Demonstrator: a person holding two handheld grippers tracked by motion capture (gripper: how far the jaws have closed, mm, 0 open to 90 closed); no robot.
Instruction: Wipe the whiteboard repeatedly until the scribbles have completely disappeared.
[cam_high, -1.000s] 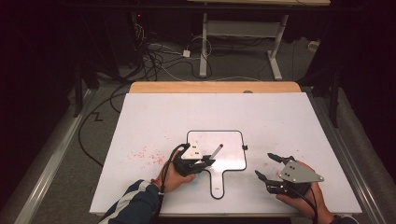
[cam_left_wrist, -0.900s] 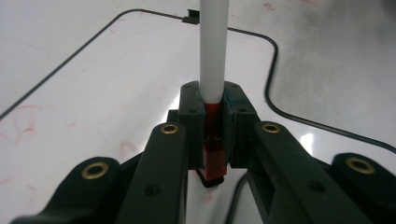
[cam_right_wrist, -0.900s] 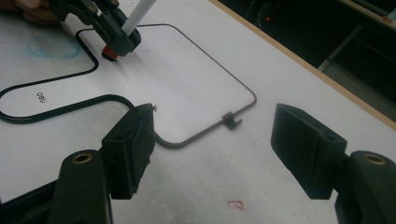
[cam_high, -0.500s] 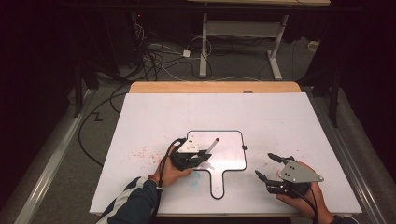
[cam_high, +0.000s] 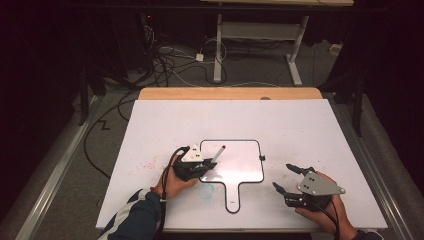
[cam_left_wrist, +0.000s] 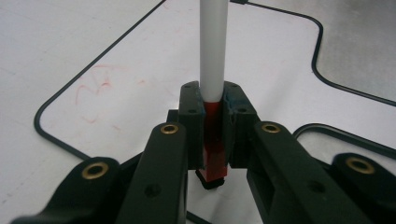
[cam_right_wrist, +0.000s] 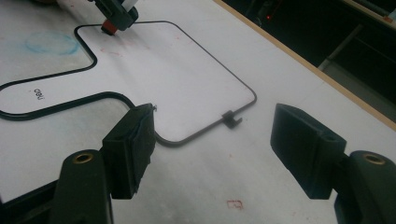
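Your left gripper (cam_high: 200, 167) kept its jaws clamped on the red-ended marker (cam_left_wrist: 213, 56) and slid it a little leftward over the small whiteboard (cam_high: 240, 162), probably rubbing or drawing there, though no fresh mark was clear. Your right gripper (cam_high: 289, 178) stayed parked beside the board, jaws wide and empty.

"neo" on whiteboard handle (cam_right_wrist: 39, 95) (sideways)

one marker (cam_high: 218, 152), one whiteboard (cam_high: 250, 165), two tongs

Gaping tongs (cam_right_wrist: 212, 144) — paddle-shaped whiteboard (cam_right_wrist: 177, 79), perhaps
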